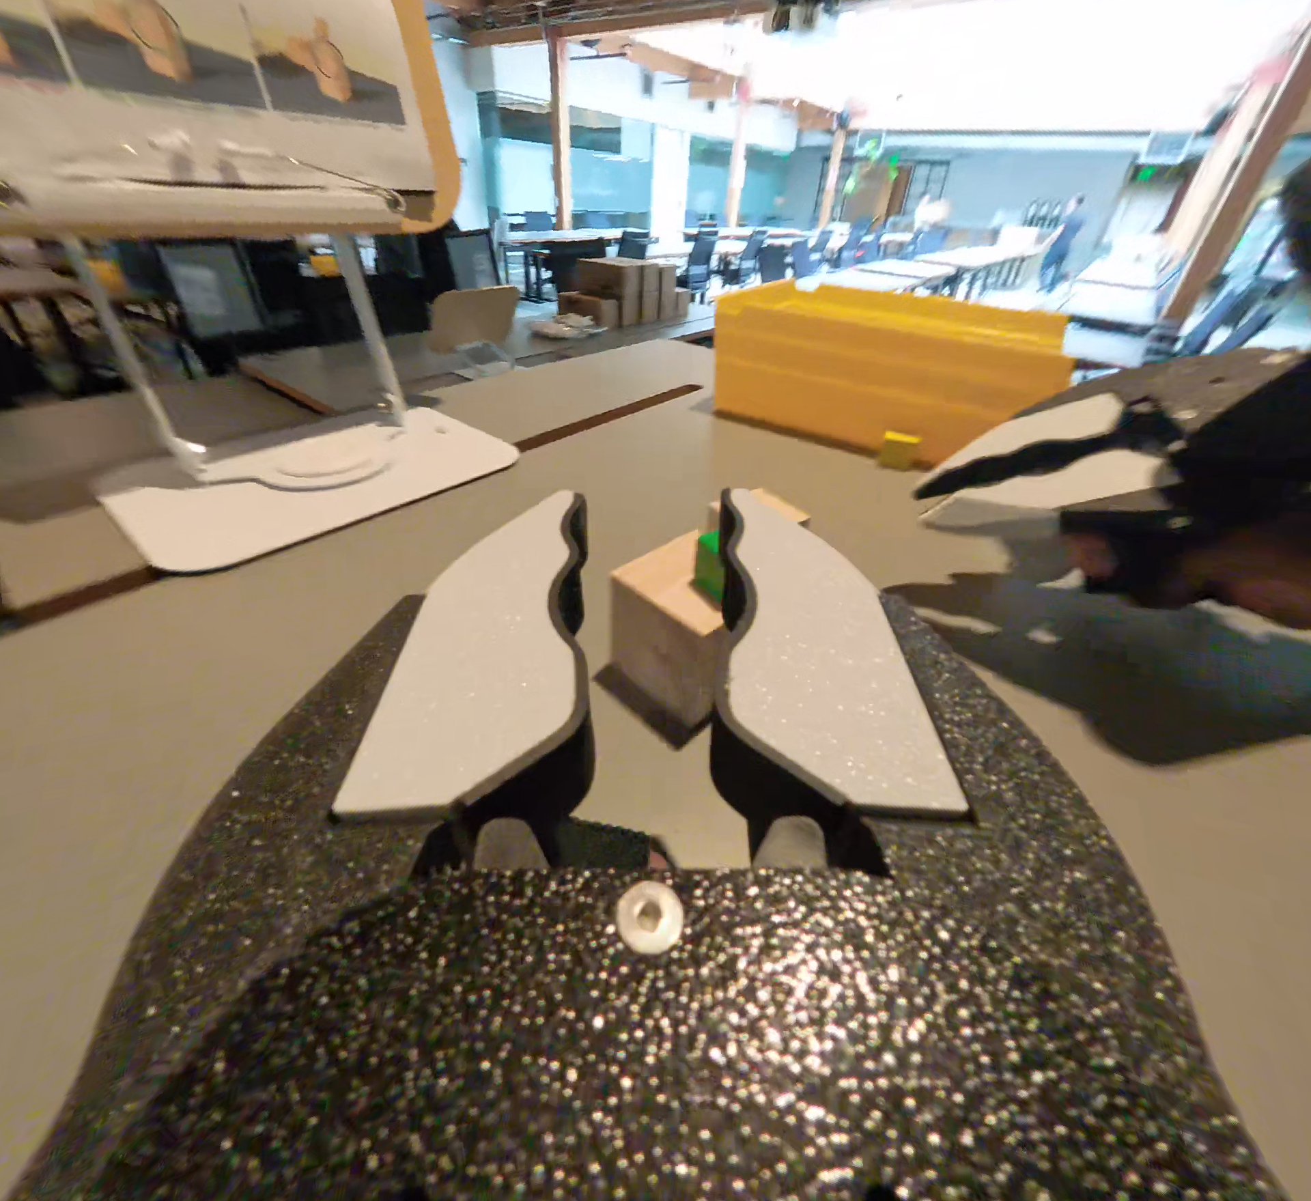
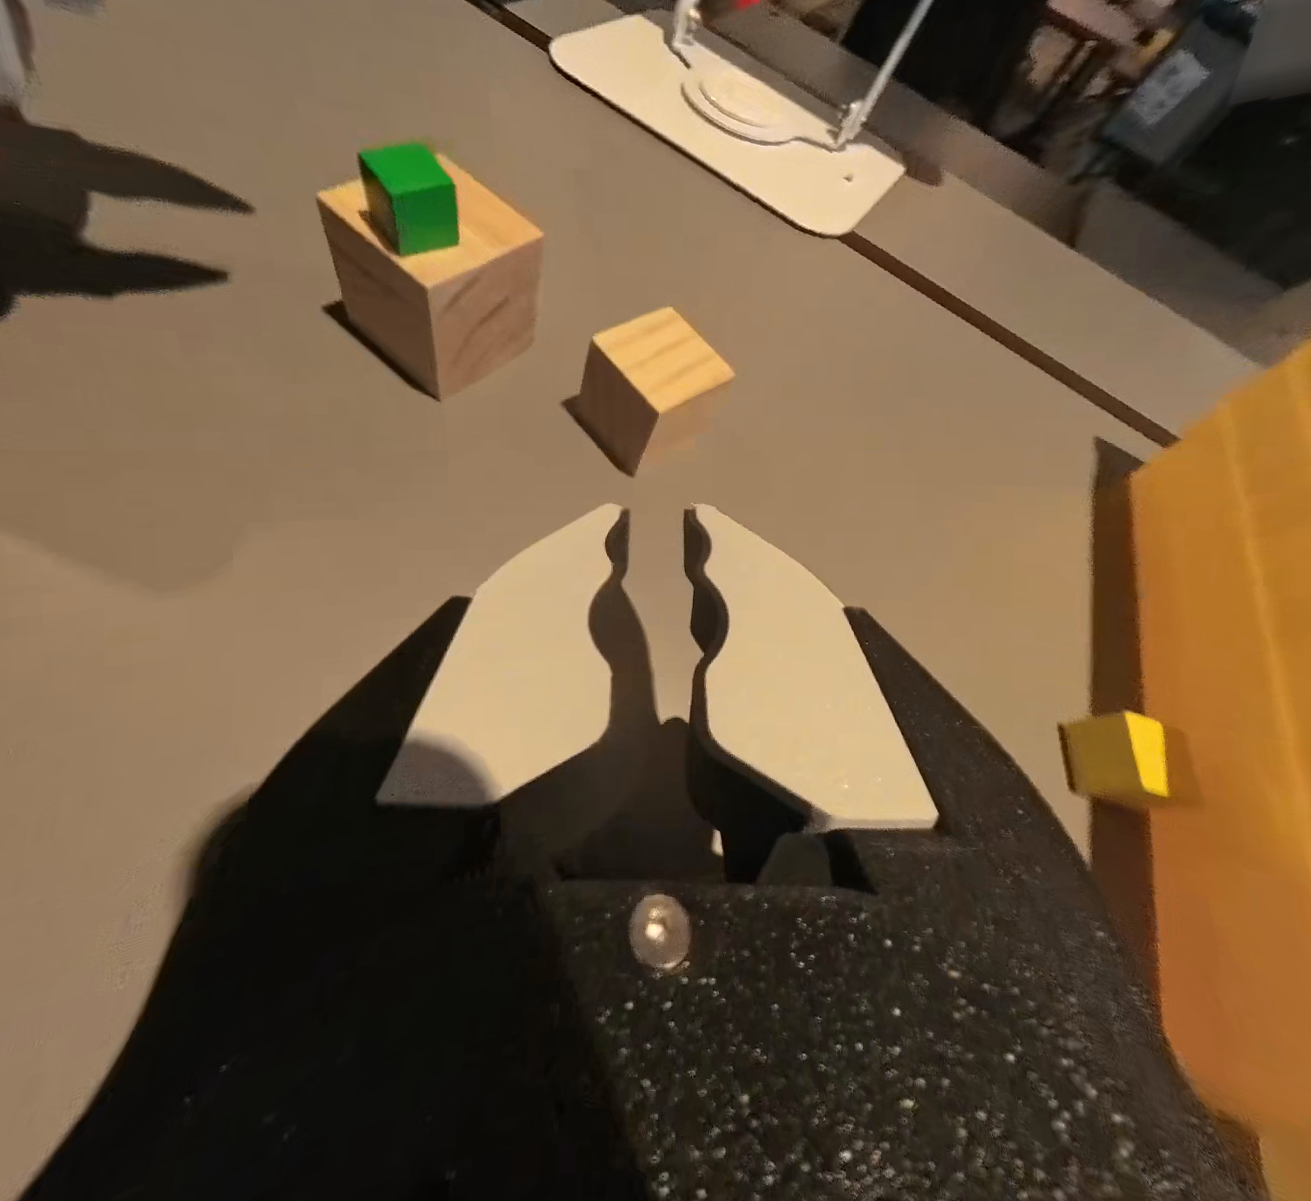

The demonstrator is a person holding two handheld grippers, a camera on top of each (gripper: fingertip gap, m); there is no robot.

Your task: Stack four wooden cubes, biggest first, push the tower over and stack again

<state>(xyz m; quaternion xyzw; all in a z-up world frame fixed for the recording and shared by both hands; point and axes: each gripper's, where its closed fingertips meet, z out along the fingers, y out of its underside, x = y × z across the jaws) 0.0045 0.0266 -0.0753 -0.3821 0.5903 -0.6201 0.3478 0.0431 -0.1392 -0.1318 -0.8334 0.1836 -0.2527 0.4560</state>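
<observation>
A large wooden cube (image 1: 663, 642) stands on the grey table (image 1: 213, 706) with a small green cube (image 1: 709, 564) on top of it. My left gripper (image 1: 653, 507) is open and empty, its fingers apart just in front of this cube. A medium wooden cube (image 1: 780, 507) lies behind it, partly hidden by my finger. In the right wrist view the large cube (image 2: 440, 308), green cube (image 2: 411, 202) and medium cube (image 2: 653, 386) show clearly. My right gripper (image 2: 656, 514) is narrowly open and empty, just short of the medium cube. A small yellow cube (image 2: 1117, 766) lies to its right.
A yellow bin (image 1: 887, 365) stands at the back right, the small yellow cube (image 1: 899, 449) at its foot. A white document stand (image 1: 305, 479) holding a printed sheet is at the back left. My right gripper (image 1: 929, 504) reaches in from the right. Tip to tip, the grippers are about 20 cm apart.
</observation>
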